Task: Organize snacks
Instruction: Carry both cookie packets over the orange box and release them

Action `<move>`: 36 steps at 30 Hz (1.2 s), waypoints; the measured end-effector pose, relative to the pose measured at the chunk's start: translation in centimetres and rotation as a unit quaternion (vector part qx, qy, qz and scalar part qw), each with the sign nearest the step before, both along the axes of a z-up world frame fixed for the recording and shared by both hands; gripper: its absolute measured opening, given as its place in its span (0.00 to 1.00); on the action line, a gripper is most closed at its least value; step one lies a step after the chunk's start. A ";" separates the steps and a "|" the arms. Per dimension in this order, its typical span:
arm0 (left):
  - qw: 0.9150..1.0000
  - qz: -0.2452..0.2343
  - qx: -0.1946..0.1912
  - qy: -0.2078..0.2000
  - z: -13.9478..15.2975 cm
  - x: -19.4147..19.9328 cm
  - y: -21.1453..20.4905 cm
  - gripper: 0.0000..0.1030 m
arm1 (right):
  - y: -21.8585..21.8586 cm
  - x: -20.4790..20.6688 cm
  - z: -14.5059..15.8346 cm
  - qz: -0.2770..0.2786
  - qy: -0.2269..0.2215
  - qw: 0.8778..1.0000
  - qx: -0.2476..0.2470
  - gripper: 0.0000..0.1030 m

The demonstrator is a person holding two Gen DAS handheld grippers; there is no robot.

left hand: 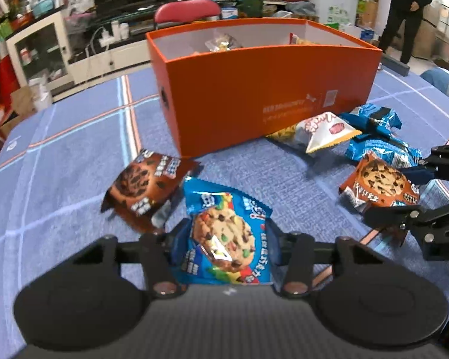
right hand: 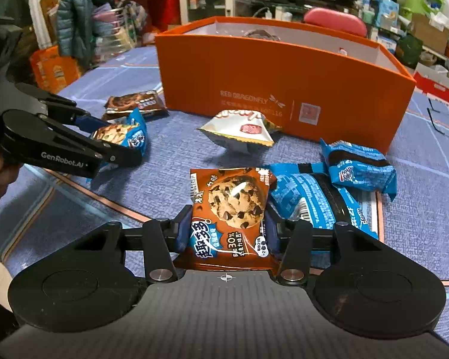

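Observation:
My left gripper (left hand: 224,239) is shut on a blue chocolate-chip cookie packet (left hand: 221,209), its pads pressing both sides; from the right wrist view the same gripper (right hand: 113,139) is at the left with that blue packet (right hand: 122,134) in it. My right gripper (right hand: 226,227) is shut on a brown cookie packet (right hand: 233,203), also seen at the right edge of the left wrist view (left hand: 380,182). The open orange box (left hand: 254,89) (right hand: 269,71) stands behind both, with a few snacks inside.
On the blue checked tablecloth (left hand: 74,155) lie a dark brown cookie packet (left hand: 146,185), a white triangular pack (left hand: 323,131) against the box, and two blue packets (right hand: 356,167) (right hand: 308,203). A red chair (left hand: 185,12) and a standing person (left hand: 404,9) are beyond the table.

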State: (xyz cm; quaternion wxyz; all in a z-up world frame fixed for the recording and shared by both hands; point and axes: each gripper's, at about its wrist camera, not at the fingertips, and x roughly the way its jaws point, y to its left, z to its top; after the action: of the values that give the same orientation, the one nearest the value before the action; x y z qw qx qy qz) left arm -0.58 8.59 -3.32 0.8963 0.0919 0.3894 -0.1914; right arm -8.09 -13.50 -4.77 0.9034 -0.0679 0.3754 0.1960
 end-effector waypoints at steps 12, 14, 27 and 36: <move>0.994 0.076 -0.032 -0.072 5.5 -2.5 0.5 0.48 | 0.0 -1.7 3.1 0.015 -0.058 0.998 0.012 0.32; 0.993 0.078 -0.040 -0.082 6.4 -2.5 0.1 0.48 | -0.3 -1.7 3.7 0.010 -0.062 0.998 0.017 0.32; 0.988 0.094 -0.041 -0.113 10.0 -1.4 -3.1 0.48 | -3.5 -1.5 7.6 -0.020 -0.097 0.995 0.032 0.32; 0.984 0.124 -0.022 -0.123 11.1 0.9 -4.3 0.48 | -5.0 0.2 10.1 -0.028 -0.115 0.992 0.032 0.32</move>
State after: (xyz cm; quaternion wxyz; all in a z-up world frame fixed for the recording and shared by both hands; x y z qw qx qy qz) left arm 0.28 4.30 7.74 0.9560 0.0461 0.2799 -0.0749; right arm -7.85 -18.46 5.32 0.9475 -0.0509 0.2640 0.1730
